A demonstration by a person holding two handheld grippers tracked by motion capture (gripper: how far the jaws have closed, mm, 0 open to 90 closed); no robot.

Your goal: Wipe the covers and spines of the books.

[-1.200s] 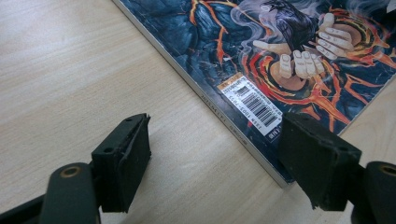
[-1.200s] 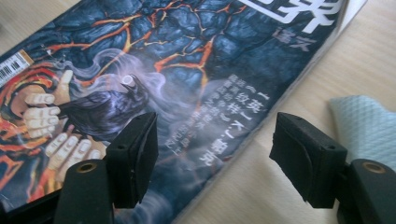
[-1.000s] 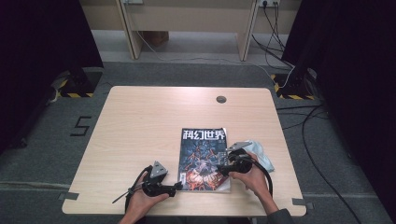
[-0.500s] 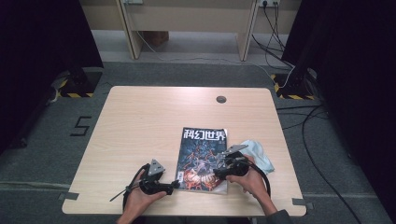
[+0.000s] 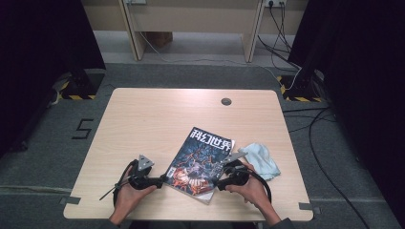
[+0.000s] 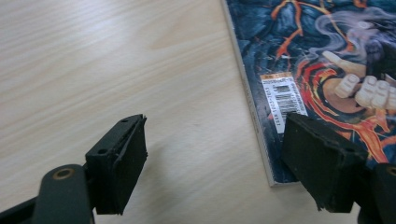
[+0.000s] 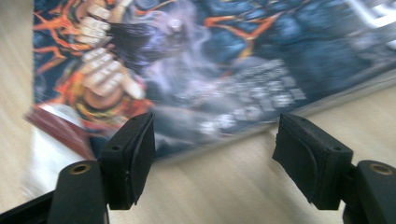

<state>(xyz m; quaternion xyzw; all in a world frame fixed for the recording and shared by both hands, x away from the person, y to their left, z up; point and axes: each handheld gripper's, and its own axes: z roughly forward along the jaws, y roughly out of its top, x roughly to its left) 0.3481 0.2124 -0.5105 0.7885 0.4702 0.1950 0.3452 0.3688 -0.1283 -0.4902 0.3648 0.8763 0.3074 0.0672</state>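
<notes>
One table (image 5: 157,119) carries everything. On it lies one magazine (image 5: 200,162), tilted, near my edge and right of the middle, its lower corner over the white sheet under it. One pale blue cloth (image 5: 260,160) sits just beside its right edge. I hold two grippers: my left gripper (image 6: 212,154) has its jaws spread, the magazine's spine corner between them, unpinched; my right gripper (image 7: 212,154), jaws also spread after shifting just now, faces the magazine's other long edge, holding nothing.
</notes>
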